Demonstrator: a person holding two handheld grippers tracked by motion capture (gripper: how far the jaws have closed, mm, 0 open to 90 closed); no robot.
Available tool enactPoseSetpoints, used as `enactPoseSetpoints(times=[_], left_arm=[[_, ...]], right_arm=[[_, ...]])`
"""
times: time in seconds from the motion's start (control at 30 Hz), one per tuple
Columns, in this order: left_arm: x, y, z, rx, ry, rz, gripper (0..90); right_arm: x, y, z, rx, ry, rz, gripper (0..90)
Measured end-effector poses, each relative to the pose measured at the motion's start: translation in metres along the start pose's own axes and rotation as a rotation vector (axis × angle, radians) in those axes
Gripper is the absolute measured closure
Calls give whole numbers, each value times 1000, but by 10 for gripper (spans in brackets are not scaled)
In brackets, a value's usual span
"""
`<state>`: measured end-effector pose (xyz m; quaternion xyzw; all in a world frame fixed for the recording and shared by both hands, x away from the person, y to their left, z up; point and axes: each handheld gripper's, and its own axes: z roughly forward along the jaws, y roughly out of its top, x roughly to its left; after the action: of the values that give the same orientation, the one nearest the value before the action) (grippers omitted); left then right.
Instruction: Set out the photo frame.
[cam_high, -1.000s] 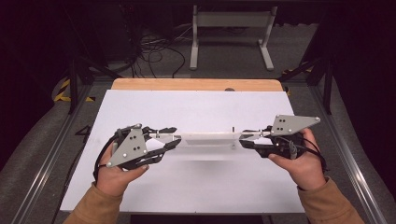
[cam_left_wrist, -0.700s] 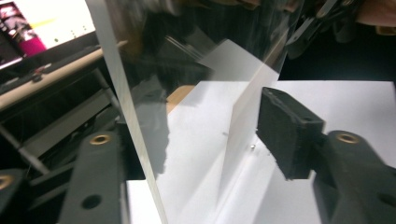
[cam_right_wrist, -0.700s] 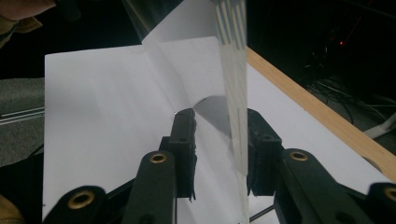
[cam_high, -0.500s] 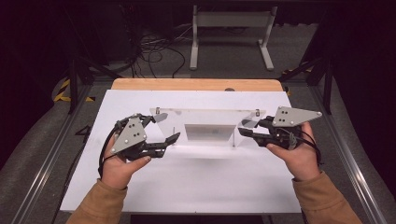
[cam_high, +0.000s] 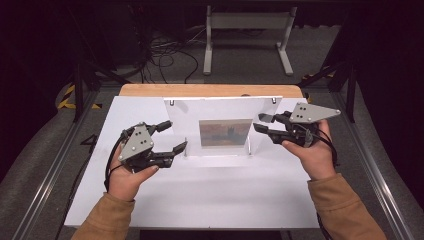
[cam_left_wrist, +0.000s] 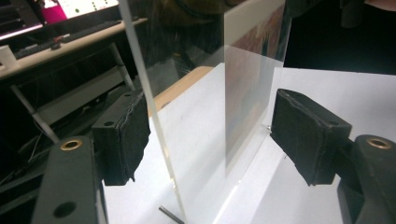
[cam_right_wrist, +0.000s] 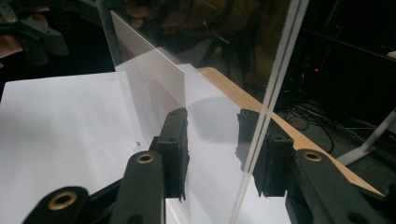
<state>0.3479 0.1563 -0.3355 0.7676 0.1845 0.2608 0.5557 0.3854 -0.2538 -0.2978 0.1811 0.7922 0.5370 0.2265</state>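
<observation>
The clear acrylic frame (cam_high: 222, 127) is standing upright on the table (cam_high: 210, 195), its long axis running left to right between the hands. Each tool — left tool (cam_high: 167, 136), right tool (cam_high: 261, 122) — is straddling one end edge, jaws apart, not clamped.

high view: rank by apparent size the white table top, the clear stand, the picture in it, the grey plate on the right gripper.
1. White table top
2. Clear stand
3. Picture
4. Grey plate on the right gripper, though it sits higher, nearer the camera, so close to the picture.
</observation>
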Motion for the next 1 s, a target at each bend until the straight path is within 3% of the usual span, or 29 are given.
enactPoseSetpoints(times=[0.73, 1.0], left_arm=[[7, -43, -6, 66, 1, -98, 284], [10, -56, -4, 100, -9, -153, 281]], right_arm=[[-29, 5, 20, 2, -48, 18, 588], [-42, 8, 26, -7, -64, 82, 558]])
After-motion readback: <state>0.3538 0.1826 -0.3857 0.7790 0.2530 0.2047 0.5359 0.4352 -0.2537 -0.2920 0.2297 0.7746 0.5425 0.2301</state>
